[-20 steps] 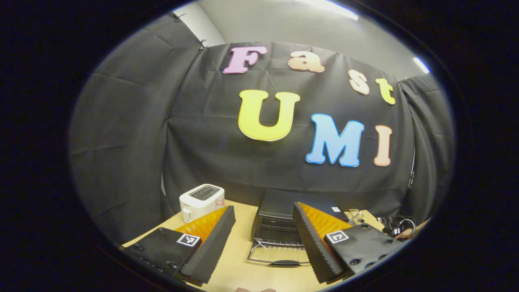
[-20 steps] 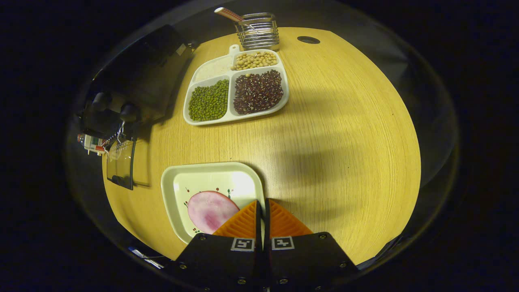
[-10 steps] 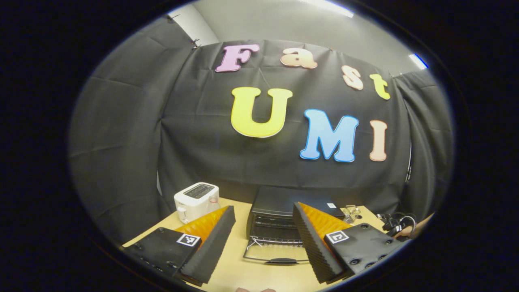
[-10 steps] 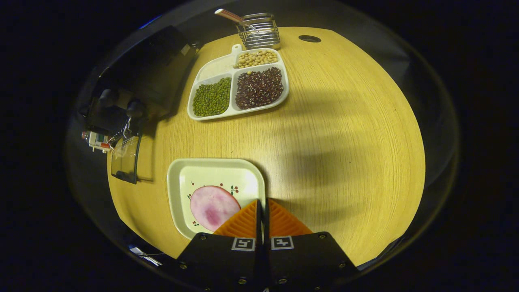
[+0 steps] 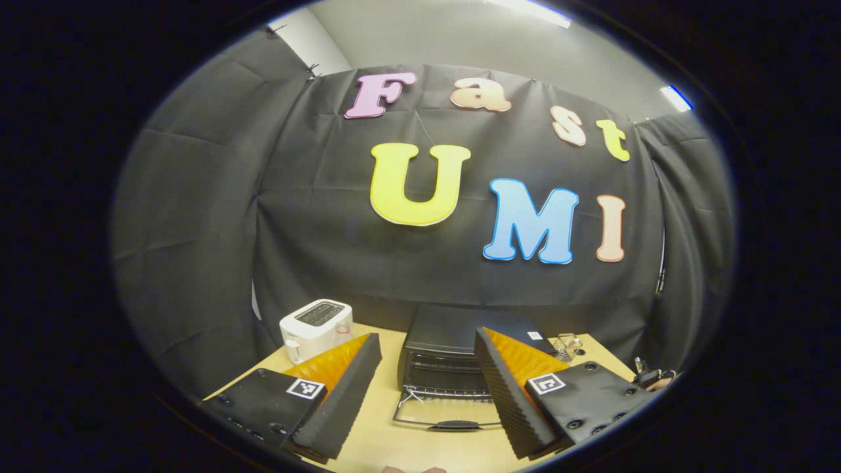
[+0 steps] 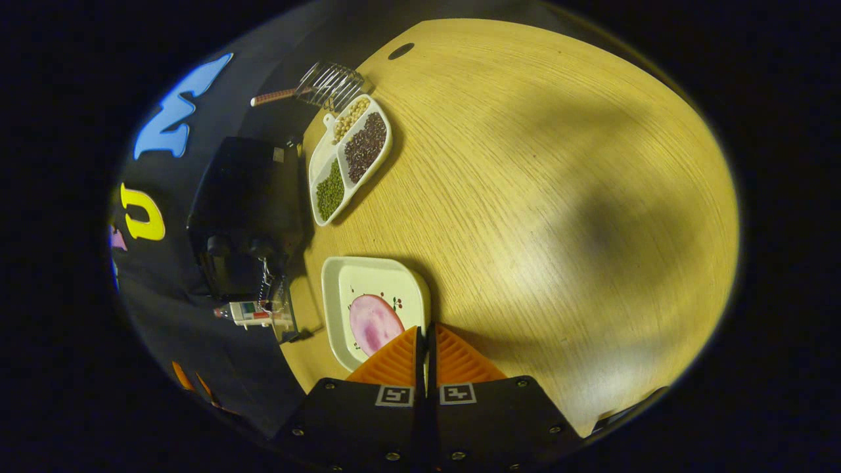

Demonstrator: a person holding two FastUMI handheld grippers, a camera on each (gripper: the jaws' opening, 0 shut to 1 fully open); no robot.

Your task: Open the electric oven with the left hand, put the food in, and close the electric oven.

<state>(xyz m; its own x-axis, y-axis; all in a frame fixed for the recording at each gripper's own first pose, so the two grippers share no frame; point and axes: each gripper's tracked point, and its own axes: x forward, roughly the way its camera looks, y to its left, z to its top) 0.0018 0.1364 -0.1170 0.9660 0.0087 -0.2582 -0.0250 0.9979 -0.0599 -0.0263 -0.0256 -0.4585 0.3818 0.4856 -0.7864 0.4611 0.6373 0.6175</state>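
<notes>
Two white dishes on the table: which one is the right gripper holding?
The square plate with the pink slice; the right gripper pinches its rim. The divided bean tray sits farther off, untouched.

The black oven (image 5: 460, 358) sits at the table's (image 6: 525, 197) back edge, its glass door (image 5: 447, 415) folded down flat. A pink round slice of food (image 6: 374, 324) lies on a square plate (image 6: 355, 276) near the front edge.

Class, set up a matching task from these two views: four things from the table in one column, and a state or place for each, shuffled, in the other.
Things:
1. oven
2. toaster
3. plate
4. left tongs

States:
A. white, at the table's back corner
B. held by its rim in the shut right tongs
C. door folded down
D. open, holding nothing

Pairs: 1-C, 2-A, 3-B, 4-D
</notes>
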